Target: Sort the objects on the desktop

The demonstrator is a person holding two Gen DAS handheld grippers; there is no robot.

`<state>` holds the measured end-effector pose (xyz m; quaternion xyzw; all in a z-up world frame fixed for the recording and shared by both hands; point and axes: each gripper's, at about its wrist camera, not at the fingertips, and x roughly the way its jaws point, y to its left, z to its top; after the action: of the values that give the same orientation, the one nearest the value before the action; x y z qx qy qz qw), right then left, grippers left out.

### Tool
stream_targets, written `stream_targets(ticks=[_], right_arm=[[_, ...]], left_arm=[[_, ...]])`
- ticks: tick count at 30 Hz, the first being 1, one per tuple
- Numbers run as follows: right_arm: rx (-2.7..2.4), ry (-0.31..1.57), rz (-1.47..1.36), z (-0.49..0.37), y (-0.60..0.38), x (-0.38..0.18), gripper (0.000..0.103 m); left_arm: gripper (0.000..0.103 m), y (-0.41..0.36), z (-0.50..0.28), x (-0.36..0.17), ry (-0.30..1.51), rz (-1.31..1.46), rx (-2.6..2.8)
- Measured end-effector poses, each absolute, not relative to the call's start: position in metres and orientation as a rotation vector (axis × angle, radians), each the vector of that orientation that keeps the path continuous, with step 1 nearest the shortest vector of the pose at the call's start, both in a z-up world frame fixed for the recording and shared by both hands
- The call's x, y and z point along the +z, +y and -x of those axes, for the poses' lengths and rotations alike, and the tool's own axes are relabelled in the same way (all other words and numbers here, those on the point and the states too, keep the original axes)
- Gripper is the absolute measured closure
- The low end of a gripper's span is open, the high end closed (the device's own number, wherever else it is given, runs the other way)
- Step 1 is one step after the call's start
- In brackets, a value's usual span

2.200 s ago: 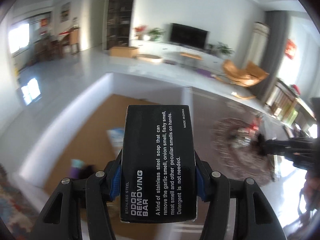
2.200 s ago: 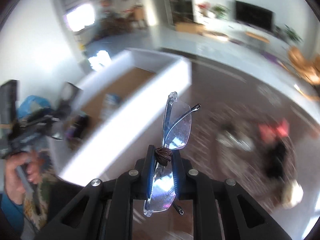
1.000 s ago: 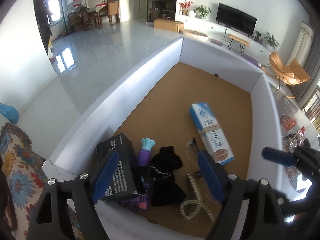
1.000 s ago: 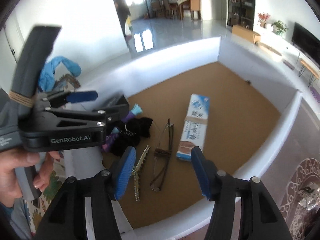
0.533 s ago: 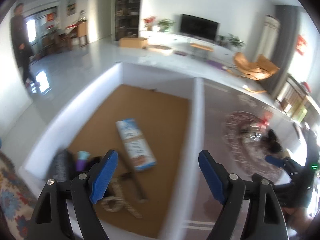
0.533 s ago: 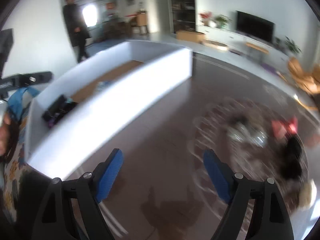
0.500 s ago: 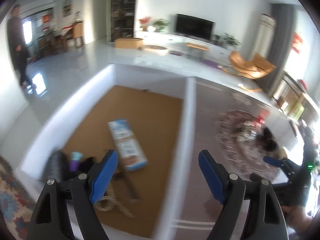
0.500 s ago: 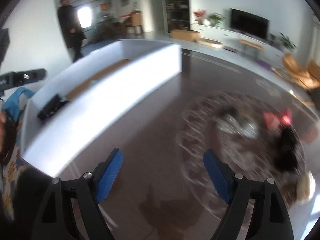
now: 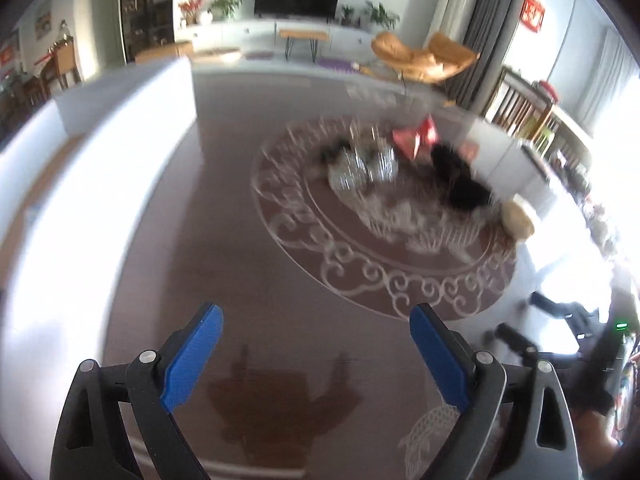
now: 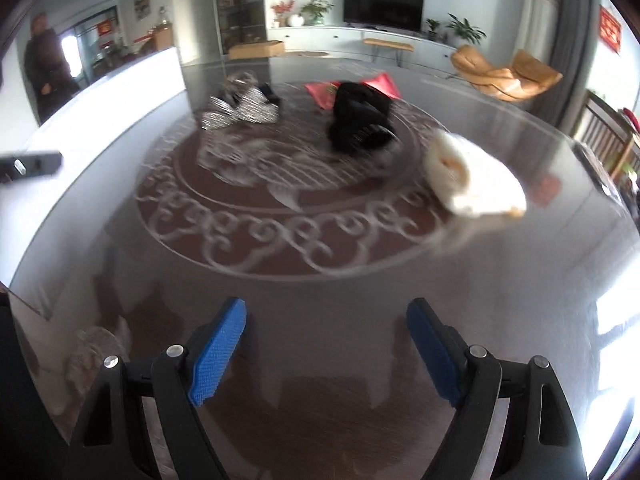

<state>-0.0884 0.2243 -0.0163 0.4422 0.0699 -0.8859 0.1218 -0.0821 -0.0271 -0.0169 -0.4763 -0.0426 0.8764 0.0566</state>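
Dark brown glossy worktop [image 10: 320, 340] with a pale scroll pattern is filling both views; a white-walled bin [image 9: 100, 184] is standing along its left side, its contents not showing from here.

Items awaiting sorting, largest first:
- Black soft bundle [image 10: 360, 120], lying near the middle of the pattern. Judging it to be cloth: light, limp, likely to sag. Pinching a raised fold at its top is looking like the best hold.
- Cream-white rounded item [image 10: 472, 180], sitting to the right of the black bundle and apart from it. Looking soft and light; a grip across its narrow end should work. What it is I cannot tell.
- Silvery glittering item [image 10: 240, 110], left of the black bundle. Possibly crinkly or slippery; surface texture is smearing with motion blur.
- Red flat piece [image 10: 380, 80], lying behind the black bundle and partly hidden by it. Thin, probably needing an edge pinch.

Hand-held grippers: left hand-held gripper [image 9: 316, 356] is gaping wide with nothing between its blue pads; right hand-held gripper [image 10: 326, 354] is likewise spread wide and empty. Both are hovering above bare worktop, well apart from the items.

Visibility: motion blur is softening all item outlines. Glare is washing out the right edge in the left wrist view.
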Motion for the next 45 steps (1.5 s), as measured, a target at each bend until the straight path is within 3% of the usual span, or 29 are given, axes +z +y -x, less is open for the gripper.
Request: stream_targets(ticks=[5, 12, 29, 36, 43, 45], right_arm=[[-2.606, 0.137, -1.278, 0.091, 0.233, -0.015, 0.016], [-2.626, 0.167, -1.339, 0.093, 0.234, -0.023, 0.000], [-2.659, 0.163, -1.328, 0.090, 0.237, -0.020, 0.000], [-2.897, -0.067, -1.154, 0.076, 0.289, 0.012, 0.000], [-2.945, -0.372, -1.244, 0.168, 0.355, 0.028, 0.000], [-2.906, -0.446, -1.384, 0.207, 0.365, 0.018, 0.001]], left_arm=[[0.007, 0.003, 0.092, -0.057, -0.001, 1.500, 2.646], [0.000, 0.010, 0.089, -0.071, 0.060, 1.413, 2.730], [0.000, 0.009, 0.087, -0.067, 0.060, 1.401, 2.724], [0.000, 0.011, 0.088, -0.067, 0.059, 1.401, 2.729], [0.000, 0.009, 0.088, -0.066, 0.037, 1.392, 2.727], [0.000, 0.008, 0.087, -0.066, 0.022, 1.386, 2.725]])
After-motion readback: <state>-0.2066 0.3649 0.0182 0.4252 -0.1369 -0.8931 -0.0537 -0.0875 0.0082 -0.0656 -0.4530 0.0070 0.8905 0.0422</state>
